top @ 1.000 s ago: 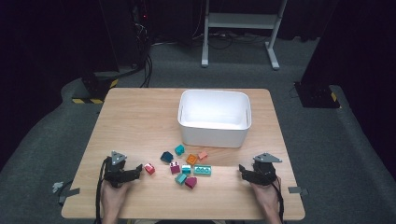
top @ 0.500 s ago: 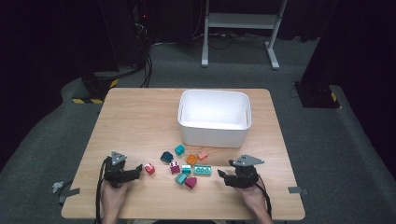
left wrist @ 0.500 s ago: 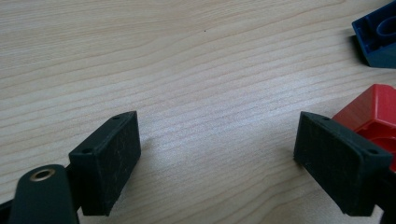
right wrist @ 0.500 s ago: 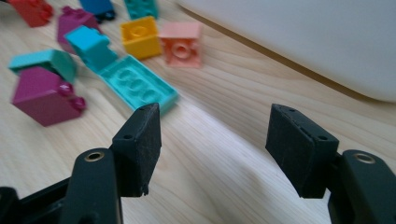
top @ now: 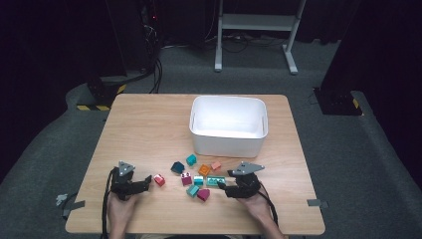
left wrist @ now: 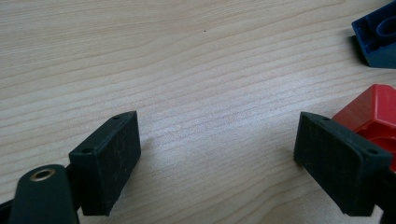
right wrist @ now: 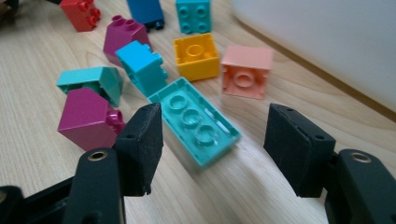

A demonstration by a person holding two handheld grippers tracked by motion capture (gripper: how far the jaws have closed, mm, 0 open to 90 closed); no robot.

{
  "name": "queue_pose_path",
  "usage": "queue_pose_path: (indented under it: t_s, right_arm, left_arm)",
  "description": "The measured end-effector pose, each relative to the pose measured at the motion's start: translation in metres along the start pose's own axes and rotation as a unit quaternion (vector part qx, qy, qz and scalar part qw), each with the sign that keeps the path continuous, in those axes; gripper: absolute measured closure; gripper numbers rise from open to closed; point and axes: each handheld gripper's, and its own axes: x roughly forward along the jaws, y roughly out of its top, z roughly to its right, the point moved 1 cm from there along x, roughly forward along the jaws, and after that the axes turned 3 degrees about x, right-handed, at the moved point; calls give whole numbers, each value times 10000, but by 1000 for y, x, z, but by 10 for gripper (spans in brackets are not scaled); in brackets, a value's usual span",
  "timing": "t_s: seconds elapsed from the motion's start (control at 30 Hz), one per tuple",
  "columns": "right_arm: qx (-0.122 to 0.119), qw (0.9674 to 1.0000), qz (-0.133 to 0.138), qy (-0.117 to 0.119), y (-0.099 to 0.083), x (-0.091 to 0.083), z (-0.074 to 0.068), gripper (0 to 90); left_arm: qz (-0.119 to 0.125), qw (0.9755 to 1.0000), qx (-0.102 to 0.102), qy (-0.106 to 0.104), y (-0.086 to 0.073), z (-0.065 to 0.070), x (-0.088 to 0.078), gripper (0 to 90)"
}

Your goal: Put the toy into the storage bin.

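Nearest to us, our right claw (right wrist: 212, 154) is spread wide, its jaws standing either side of the near end of a long turquoise brick (right wrist: 194, 120) that lies upside down on the worktop (right wrist: 37, 154), with no contact we can make out. From above, the right claw (top: 222, 185) sits just right of the brick cluster. Our left claw (left wrist: 219, 158) is spread as well, resting low over bare wood, with a red brick (left wrist: 369, 116) just behind its right jaw; whether they touch we cannot tell. Farther on lie a magenta brick (right wrist: 88, 119), a yellow brick (right wrist: 196, 57) and a pink brick (right wrist: 246, 70). Beyond them stands the white bin (top: 228, 144).
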Motion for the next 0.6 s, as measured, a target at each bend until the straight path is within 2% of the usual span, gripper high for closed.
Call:
queue_pose_path:
  t_s: [0.1, 0.17, 0.27, 0.4, 0.6]
  right_arm:
    - [-16, 9999, -99, 79, 0, 9, -1, 375]
    - [58, 9999, -93, 116, 0, 11, 0, 379]
    - [292, 9995, 24, 77, 1, 13, 4, 413]
    - [371, 9993, 94, -21, 2, 15, 8, 476]
    - [286, 9996, 6, -50, 1, 20, 7, 533]
  left_arm:
    - [0, 10000, -2, 0, 0, 0, 0, 147]
    - [0, 10000, 0, 0, 0, 0, 0, 147]
    - [0, 10000, 0, 0, 0, 0, 0, 147]
    - [-1, 10000, 0, 0, 0, 0, 0, 147]
    - [0, 10000, 0, 0, 0, 0, 0, 147]
